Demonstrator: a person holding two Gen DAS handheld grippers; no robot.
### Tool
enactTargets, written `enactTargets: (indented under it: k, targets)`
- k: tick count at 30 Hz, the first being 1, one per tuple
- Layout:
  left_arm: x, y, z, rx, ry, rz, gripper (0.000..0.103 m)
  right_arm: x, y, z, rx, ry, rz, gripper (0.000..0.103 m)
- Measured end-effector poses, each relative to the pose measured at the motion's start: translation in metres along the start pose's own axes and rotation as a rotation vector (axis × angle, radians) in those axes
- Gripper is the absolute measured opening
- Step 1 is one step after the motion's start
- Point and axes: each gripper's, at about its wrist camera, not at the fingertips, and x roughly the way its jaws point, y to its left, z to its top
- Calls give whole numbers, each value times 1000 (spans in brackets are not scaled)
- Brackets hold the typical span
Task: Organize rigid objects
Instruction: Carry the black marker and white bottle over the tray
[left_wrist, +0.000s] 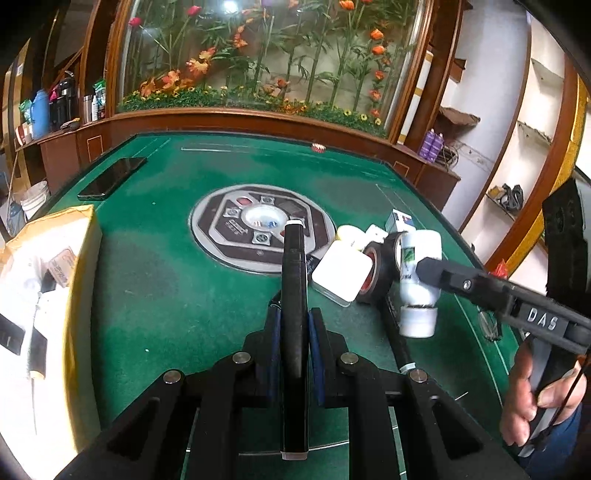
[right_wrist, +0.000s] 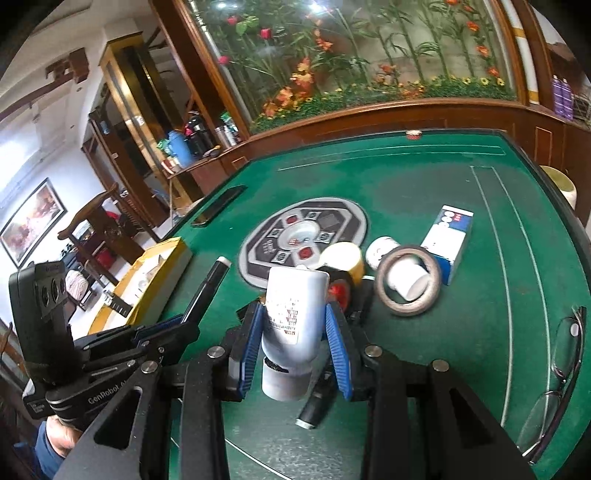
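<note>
The left claw (left_wrist: 294, 317) is clamped on a slim black bar (left_wrist: 294, 295) with a pale tip, its blue pads pressed against both flat sides; the bar points away from the camera over the green felt counter (left_wrist: 166, 288). The right claw (right_wrist: 295, 332) grips a white bottle (right_wrist: 295, 306) across its body, cap end toward the camera, printed label facing up. In the left wrist view the same bottle hangs tilted, pinched by the right claw's black fingers (left_wrist: 430, 271), with a hand (left_wrist: 535, 398) on the handle at the frame's right edge.

Just beyond the bottle, a cluster of loose items lies on the counter: a black tape roll with a red core (right_wrist: 341, 290), a yellow-rimmed roll (right_wrist: 345, 258), a wider brown tape ring (right_wrist: 408, 278) leaning around a small white container (right_wrist: 406, 280), and a white-and-blue carton (right_wrist: 448, 236) beside it. A black pen-like cylinder (right_wrist: 314, 406) lies on the felt under the right claw. Eyeglasses (right_wrist: 561, 369) rest near the counter's right rim.

An open yellow-edged cardboard box (left_wrist: 79, 280) sits at the left, a dark phone (left_wrist: 112, 179) beyond it, and a round control panel (left_wrist: 258, 225) at the counter's centre.
</note>
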Motion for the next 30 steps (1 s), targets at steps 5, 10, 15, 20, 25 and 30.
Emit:
enactTargets:
  k: [5,10,15,20,25,30]
  targets:
    - [-16,8,5,-18,-36,-4,14,0,9,-2,-18,-16,39,34]
    - [-33,20,6,-36,-63,4,15,6,17,-4,11,9,70,34]
    - [-49,36,4,-66,-90,19,15,10,36,-6,28,19,111,34]
    - [-65,57,1,-105,-124,32,15,19,75,-3,-10,33,160,34]
    - [-85,89,-7,-155,-158,65,15,29,113,3,-53,56,206,34]
    - [-107,135,-24,-246,-185,121,15,40,151,5,-102,83,257,34]
